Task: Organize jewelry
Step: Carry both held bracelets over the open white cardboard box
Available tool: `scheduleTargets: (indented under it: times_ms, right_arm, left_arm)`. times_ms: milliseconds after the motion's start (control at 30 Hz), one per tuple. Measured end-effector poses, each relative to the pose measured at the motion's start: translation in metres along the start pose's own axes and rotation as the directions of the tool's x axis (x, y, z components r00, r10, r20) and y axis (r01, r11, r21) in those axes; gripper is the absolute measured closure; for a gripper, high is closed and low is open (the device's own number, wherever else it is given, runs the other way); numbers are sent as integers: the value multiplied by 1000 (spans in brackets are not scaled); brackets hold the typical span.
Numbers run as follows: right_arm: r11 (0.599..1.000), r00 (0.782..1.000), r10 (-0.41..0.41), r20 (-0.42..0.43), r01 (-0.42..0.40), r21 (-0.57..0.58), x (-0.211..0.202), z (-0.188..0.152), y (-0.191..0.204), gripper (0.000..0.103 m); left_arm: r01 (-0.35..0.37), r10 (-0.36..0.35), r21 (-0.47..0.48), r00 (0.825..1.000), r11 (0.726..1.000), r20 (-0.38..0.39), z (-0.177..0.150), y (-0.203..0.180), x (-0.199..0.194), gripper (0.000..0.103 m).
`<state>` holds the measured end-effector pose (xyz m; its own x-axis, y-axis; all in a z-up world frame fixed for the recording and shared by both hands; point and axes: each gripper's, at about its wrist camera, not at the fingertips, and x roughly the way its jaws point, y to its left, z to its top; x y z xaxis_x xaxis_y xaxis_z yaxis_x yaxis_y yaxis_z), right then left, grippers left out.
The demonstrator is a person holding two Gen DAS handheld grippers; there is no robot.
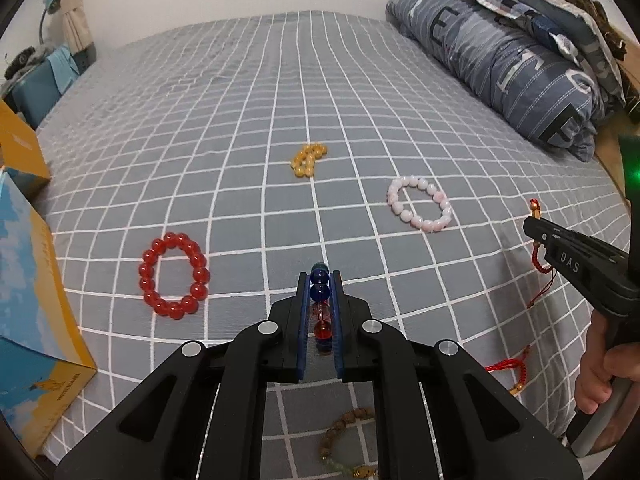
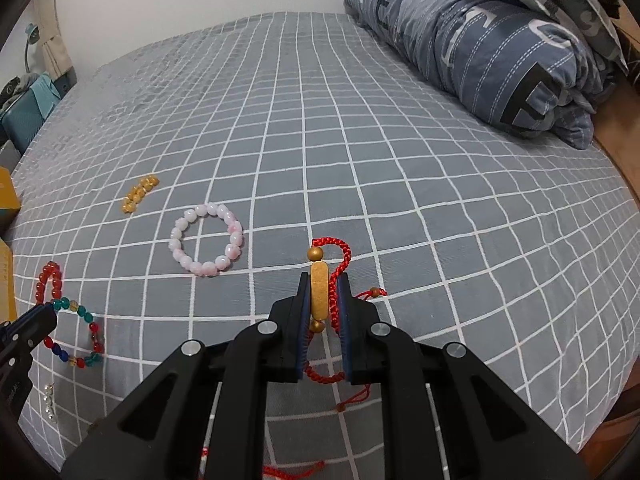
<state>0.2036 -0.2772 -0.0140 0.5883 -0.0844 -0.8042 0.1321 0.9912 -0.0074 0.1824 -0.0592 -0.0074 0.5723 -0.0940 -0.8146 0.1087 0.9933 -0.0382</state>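
Note:
My left gripper is shut on a multicolour bead bracelet, held above the checked bed sheet; the bracelet hangs from it in the right wrist view. My right gripper is shut on a red cord bracelet with a gold bar, also seen in the left wrist view. On the sheet lie a red bead bracelet, a yellow bead bracelet and a pink bead bracelet.
A brown bead bracelet and another red cord bracelet lie near the front edge. Small silver beads lie at the left. Cardboard boxes stand at the left edge. A folded quilt lies at the back right.

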Motion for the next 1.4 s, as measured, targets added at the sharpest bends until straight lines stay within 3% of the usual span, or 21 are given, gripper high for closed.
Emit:
scheduleTargets:
  times_ms: [533,767,1133,1400]
  right_arm:
    - [1000,999,18,47,-17,-21,-36,13,34,91]
    - [996,994,68,89,-63,-58,-70,29,73,91]
    - [958,969,220,114,-192,-213,-126,38,187,91]
    - [871,926,367,91,-308,-382,-165,13,318,91]
  left_arm:
    - [8,-7,-22,997,1000,73,18,15,-46,94]
    - [-37,44,-62,992,997,117,28,44,-82,94]
    - [-170,201,-196,968,966,150,19,137,-162,94]
    - [-308,363,-359,927,881,97,-25,245,-211,94]
